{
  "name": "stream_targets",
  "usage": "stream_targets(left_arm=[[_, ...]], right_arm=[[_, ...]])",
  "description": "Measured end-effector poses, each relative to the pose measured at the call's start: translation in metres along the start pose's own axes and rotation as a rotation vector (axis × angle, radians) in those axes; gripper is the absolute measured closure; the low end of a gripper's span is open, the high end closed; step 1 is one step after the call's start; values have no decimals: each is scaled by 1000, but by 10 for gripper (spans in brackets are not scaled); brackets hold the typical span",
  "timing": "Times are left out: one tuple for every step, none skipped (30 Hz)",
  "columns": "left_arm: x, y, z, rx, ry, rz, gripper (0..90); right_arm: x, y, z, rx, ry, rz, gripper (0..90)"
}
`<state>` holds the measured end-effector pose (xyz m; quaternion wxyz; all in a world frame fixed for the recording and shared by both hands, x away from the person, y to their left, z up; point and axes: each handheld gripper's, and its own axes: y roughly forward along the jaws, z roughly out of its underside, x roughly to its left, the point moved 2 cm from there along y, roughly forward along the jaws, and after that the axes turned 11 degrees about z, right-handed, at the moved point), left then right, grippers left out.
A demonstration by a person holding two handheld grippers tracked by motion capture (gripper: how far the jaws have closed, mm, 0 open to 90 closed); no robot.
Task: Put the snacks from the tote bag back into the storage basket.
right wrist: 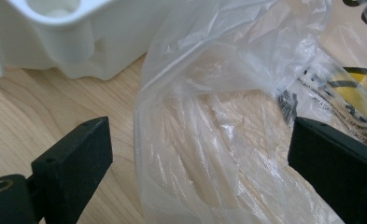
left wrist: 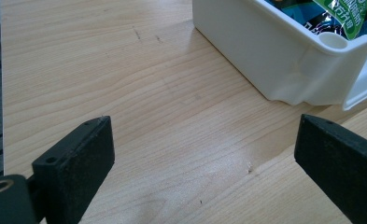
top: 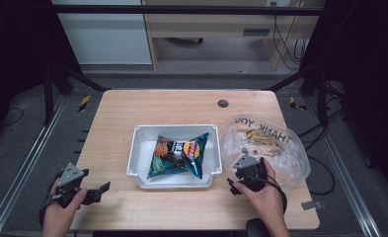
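A white plastic bin (top: 138, 148) sits mid-table with a dark blue snack bag (top: 179, 154) lying in it. To its right lies a clear plastic bag (top: 270, 143) printed "THANK YOU". My right gripper (top: 241, 170) is open at that bag's near left edge; in the right gripper view the bag's crumpled film (right wrist: 209, 121) lies between the jaws, beside the bin's corner (right wrist: 64, 42). My left gripper (top: 100, 190) is open over bare wood at the table's front left, with the bin's wall (left wrist: 265, 60) ahead to its right and nothing between its jaws.
The wooden table (top: 181, 106) has a round cable hole (top: 223, 103) at the back. Dark frame posts stand at both sides, with floor cables at the right. A small grey piece (top: 312, 204) lies at the front right corner.
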<state>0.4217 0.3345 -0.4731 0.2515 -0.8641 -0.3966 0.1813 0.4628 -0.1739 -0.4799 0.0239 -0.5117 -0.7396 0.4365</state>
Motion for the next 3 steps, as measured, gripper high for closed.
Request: stream_targets(left_arm=[[0, 0, 0, 0, 0, 0, 45], [0, 0, 0, 2, 1, 0, 45], [0, 0, 0, 2, 2, 0, 45]], right_arm=[[1, 1, 1, 2, 5, 5, 69], [2, 2, 1, 8, 8, 12, 69], [2, 3, 2, -1, 13, 16, 69]])
